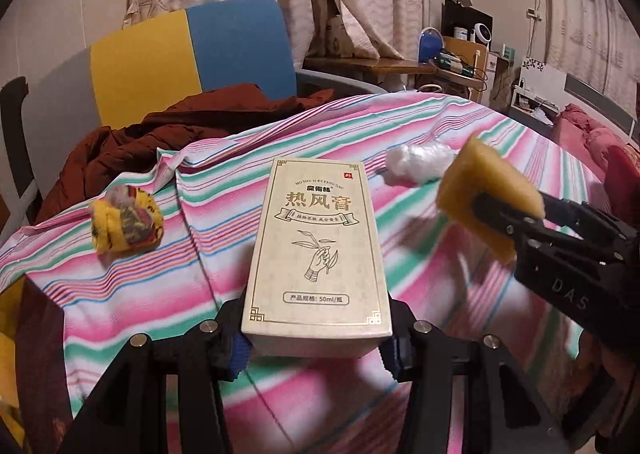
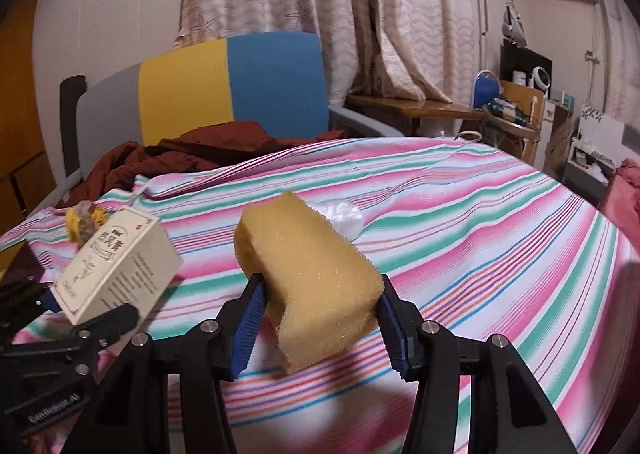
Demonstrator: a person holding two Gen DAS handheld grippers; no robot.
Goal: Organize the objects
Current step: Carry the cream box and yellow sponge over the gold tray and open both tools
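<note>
Above striped cloth (image 2: 480,213), a porous sponge (image 2: 312,278), a smooth carton (image 1: 316,254).

Dim, warm indoor light; fisheye edges bend and darken; the near striped cloth (image 1: 460,254) looks blurred, perhaps from motion.

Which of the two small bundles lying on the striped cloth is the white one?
The crumpled white plastic bundle, beyond the sponge; the other is yellow patterned fabric.

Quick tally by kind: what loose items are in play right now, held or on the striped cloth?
Boxes: 1, the cream box in the left hand-held gripper
Sponges: 1, the yellow sponge in the right hand-held gripper
Fabric bundles: 1, yellow
Plastic wads: 1, white
Total: 4
</note>
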